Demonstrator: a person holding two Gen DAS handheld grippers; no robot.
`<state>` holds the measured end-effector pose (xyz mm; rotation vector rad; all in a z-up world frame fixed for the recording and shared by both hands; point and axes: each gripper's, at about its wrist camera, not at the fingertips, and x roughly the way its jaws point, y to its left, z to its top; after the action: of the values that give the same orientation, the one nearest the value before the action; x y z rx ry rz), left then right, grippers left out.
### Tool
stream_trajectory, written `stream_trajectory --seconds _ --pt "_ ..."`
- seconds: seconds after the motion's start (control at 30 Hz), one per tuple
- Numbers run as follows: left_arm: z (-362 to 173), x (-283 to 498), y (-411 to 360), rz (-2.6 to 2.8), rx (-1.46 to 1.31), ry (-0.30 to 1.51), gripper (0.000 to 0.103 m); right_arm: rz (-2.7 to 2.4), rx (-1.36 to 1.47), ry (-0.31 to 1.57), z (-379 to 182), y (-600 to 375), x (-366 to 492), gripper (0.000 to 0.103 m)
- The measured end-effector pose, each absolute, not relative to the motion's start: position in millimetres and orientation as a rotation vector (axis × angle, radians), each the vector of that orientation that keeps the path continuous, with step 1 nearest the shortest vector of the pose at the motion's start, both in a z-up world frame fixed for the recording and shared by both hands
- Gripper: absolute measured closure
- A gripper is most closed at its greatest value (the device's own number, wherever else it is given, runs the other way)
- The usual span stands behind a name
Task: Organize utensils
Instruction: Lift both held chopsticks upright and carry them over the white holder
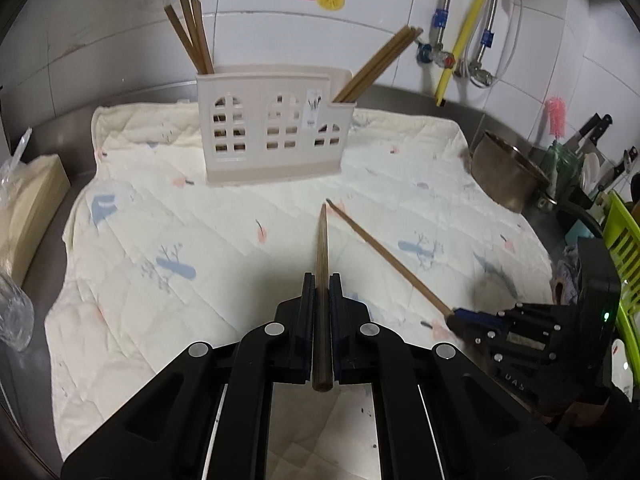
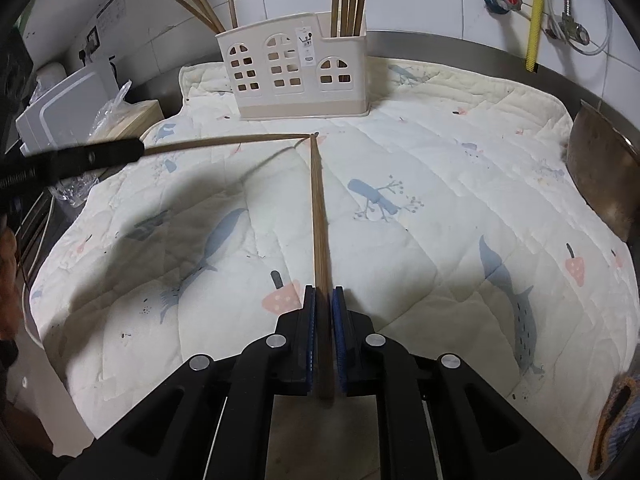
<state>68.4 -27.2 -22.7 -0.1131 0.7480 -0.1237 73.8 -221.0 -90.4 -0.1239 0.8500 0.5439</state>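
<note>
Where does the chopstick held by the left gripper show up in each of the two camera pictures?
Left wrist view: the left gripper's chopstick runs up the centre, clamped in the left gripper.
Right wrist view: the same chopstick enters from the left, its tip meeting the right gripper's chopstick.
Shared landmark: the beige utensil holder at the back.

Matt wood chopstick [image 1: 322, 264] (quilted cloth [image 1: 180, 208])

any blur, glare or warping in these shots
Left wrist view: holder slightly soft, tiled wall bows near the rim. Right wrist view: sharper, dark shadow across the quilt, counter edge curves; no strong glare in either.
</note>
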Motion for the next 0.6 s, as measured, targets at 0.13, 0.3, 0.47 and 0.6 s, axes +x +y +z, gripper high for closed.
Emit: stream_trajectory --seconds 0.13,0.3,0.47,0.6 --pt "-13 71 -24 -0.123 -0.101 0.728 0.097 0.541 -0.133 0.831 -83 -221 72 0.096" --pt "0 75 -20 -0.125 -0.084 0.700 0.097 0.543 -0.128 0.746 -53 -224 67 0.096" --pt "12 81 -17 -0.132 -0.067 0.681 0.097 0.556 -0.129 0.625 -8 -224 65 0.096" --pt "23 93 -12 -0.154 -0.069 0.681 0.097 0.580 -0.130 0.552 24 -219 75 0.096"
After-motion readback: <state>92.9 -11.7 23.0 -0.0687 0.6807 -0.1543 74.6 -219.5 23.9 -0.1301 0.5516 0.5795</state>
